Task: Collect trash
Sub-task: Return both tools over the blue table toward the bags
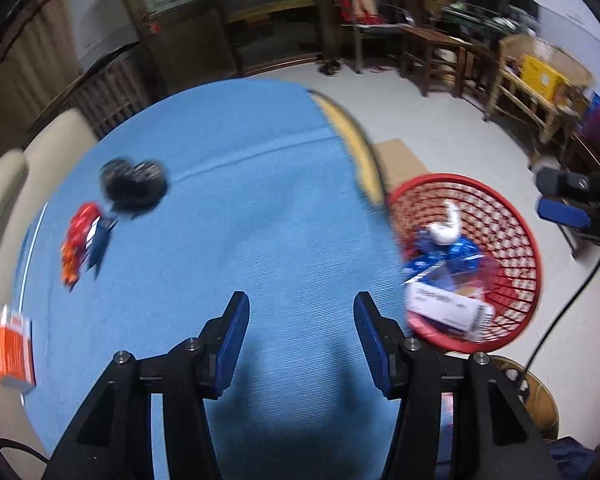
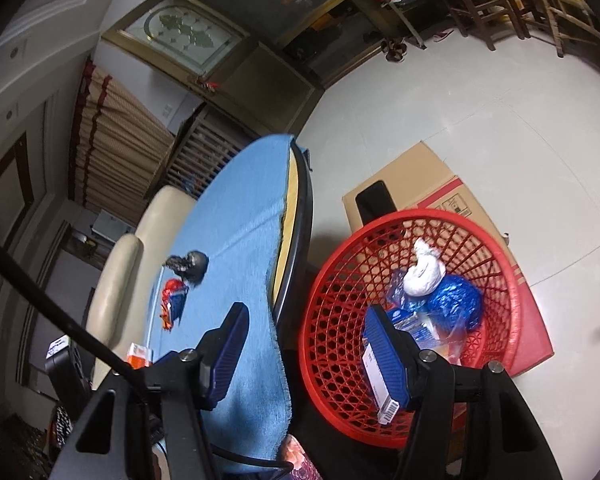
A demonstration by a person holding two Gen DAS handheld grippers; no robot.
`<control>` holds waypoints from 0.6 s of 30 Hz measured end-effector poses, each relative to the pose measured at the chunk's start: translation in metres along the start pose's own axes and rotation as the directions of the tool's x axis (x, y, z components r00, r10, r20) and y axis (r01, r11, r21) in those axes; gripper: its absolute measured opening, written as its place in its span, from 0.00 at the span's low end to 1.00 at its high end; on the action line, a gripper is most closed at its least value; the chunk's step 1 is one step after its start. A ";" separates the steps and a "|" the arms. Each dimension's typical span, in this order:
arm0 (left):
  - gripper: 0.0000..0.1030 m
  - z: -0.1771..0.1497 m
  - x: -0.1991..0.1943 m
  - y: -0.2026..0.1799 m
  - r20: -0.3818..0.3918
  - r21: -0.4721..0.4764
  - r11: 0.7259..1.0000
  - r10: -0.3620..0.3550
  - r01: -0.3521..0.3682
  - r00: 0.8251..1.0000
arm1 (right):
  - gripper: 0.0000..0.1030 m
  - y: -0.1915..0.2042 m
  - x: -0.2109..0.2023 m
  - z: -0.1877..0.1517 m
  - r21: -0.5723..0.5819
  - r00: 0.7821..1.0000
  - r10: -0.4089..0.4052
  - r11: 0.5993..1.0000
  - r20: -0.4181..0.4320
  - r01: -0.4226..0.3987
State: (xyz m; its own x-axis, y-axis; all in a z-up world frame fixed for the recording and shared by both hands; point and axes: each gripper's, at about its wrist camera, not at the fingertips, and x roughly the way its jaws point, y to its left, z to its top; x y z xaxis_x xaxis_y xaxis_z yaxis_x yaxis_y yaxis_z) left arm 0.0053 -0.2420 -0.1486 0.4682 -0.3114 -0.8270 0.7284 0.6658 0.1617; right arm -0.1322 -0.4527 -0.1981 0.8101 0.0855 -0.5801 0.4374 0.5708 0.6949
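Left wrist view: left claw [image 1: 300, 322], parted and empty, hangs over the blue surface [image 1: 228, 200]; black wad [image 1: 134, 186] and red wrapper [image 1: 82, 236] lie ahead-left, nearer it than the right claw [image 2: 306, 334], also parted, empty.

No text is legible. Print on the white box [image 1: 448, 312] in the red basket [image 1: 528, 240] is blurred. The cardboard carton [image 2: 456, 200] bears unreadable symbols.
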 end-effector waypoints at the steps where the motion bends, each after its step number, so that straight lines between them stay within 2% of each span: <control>1: 0.54 -0.003 0.001 0.013 0.000 -0.026 1.000 0.011 -0.011 1.000 | 0.63 0.003 0.005 -0.001 -0.006 1.000 -0.004 1.000 -0.010 0.004; 7: 0.54 -0.021 0.005 0.096 -0.017 -0.191 0.977 0.088 -0.089 0.996 | 0.63 0.035 0.035 -0.005 -0.073 0.998 -0.019 0.997 -0.063 0.014; 13: 0.54 -0.040 0.002 0.187 -0.037 -0.334 0.924 0.183 -0.185 0.982 | 0.63 0.090 0.075 -0.004 -0.186 0.993 -0.017 0.983 -0.114 -0.005; 18: 0.54 -0.056 0.007 0.246 -0.066 -0.404 0.886 0.220 -0.228 0.973 | 0.63 0.139 0.116 -0.005 -0.276 0.987 -0.018 0.961 -0.161 -0.028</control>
State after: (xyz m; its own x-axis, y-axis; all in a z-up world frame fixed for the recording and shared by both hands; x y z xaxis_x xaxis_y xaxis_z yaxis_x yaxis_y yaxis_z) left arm 0.1598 -0.0428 -0.1445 0.5830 -0.1116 -0.8047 0.3369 0.9346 0.1145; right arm 0.0201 -0.3593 -0.1708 0.7287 0.2057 -0.6532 0.2899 0.7714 0.5665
